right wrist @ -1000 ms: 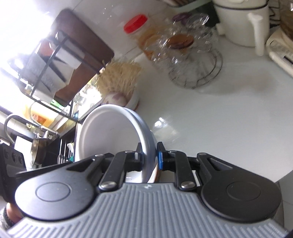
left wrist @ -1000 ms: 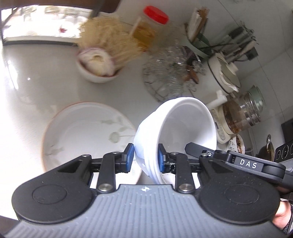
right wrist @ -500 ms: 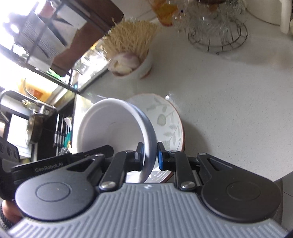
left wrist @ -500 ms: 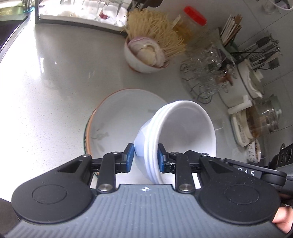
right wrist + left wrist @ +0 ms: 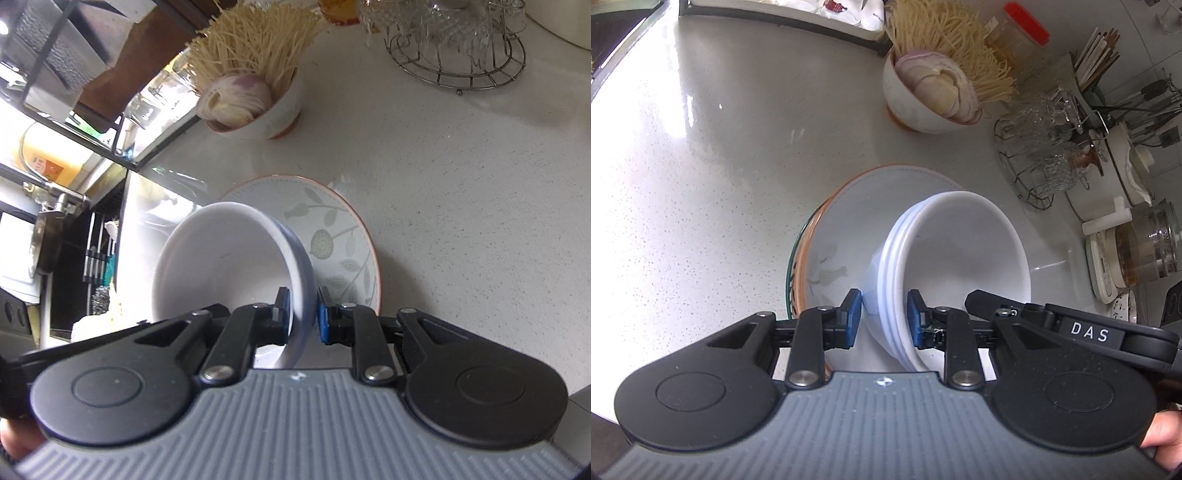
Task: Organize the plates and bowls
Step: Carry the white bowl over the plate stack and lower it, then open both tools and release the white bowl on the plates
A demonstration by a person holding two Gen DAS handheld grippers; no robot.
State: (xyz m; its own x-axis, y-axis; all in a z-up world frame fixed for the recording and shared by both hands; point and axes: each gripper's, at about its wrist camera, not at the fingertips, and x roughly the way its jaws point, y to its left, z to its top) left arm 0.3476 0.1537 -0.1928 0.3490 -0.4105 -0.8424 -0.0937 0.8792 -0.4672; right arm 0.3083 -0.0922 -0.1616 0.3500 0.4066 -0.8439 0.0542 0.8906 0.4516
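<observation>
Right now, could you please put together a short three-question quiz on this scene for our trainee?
1. True or false: both claws, the left claw and the right claw, are clamped on the rim of the white bowl stack.
2. What lies directly beneath the held bowls? A) the wire rack of glasses B) the leaf-patterned plate C) the bowl of noodles and onion
3. Fill in: the jar behind the noodles has a ____ lid.

Key: 1 true; 2 B; 3 red.
</observation>
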